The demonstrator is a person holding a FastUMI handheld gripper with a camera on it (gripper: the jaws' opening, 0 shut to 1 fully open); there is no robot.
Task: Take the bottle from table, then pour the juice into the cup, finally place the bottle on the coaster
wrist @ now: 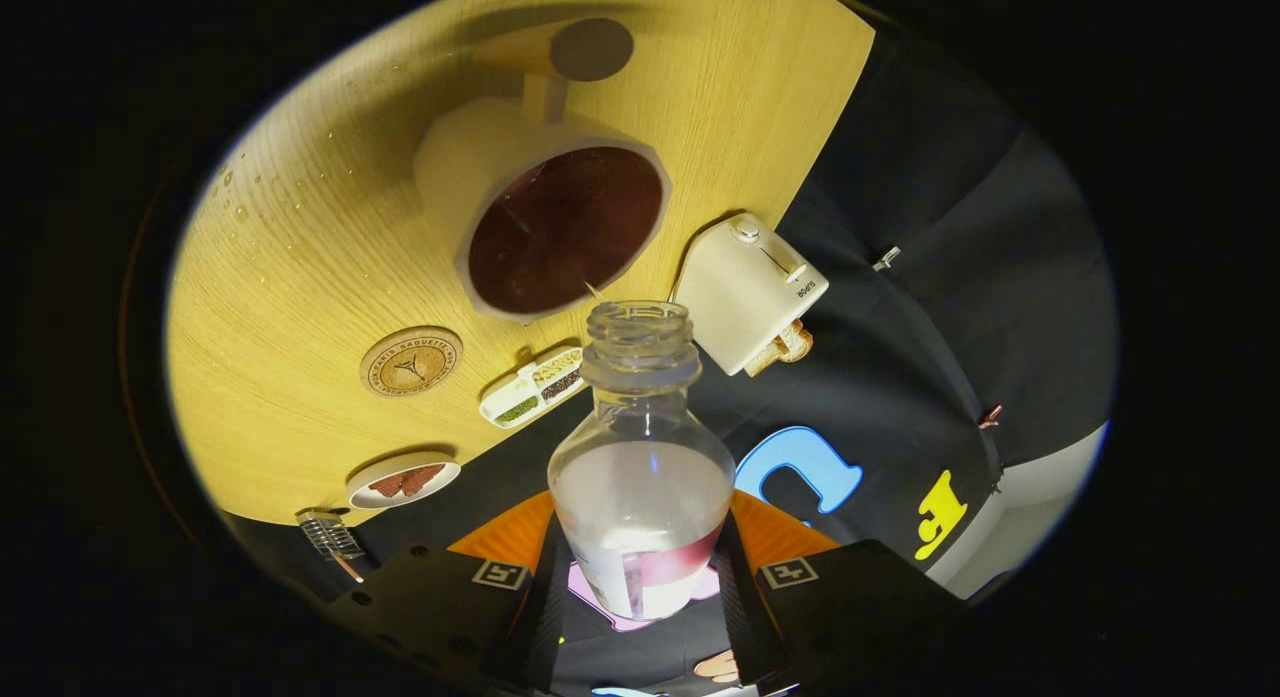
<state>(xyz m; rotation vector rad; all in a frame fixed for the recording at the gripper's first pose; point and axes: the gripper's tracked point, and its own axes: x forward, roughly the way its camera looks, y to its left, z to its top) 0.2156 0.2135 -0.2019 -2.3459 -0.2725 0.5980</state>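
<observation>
**Bottle tipped at the cup, pour nearly through**

The tongs grip the bottle by its base, both fingers pressing its sides. It's uncapped, its neck aimed ahead at the cup. Looks like hardly any juice remains in the bottle, while the cup sits on the table filled with dark liquid, so I'd call the pouring step all but done. Off beside the cup lies the round coaster, bare and waiting. Next up, I reckon: bring the bottle upright, swing it over to that coaster and set it down squarely before letting go.
</observation>
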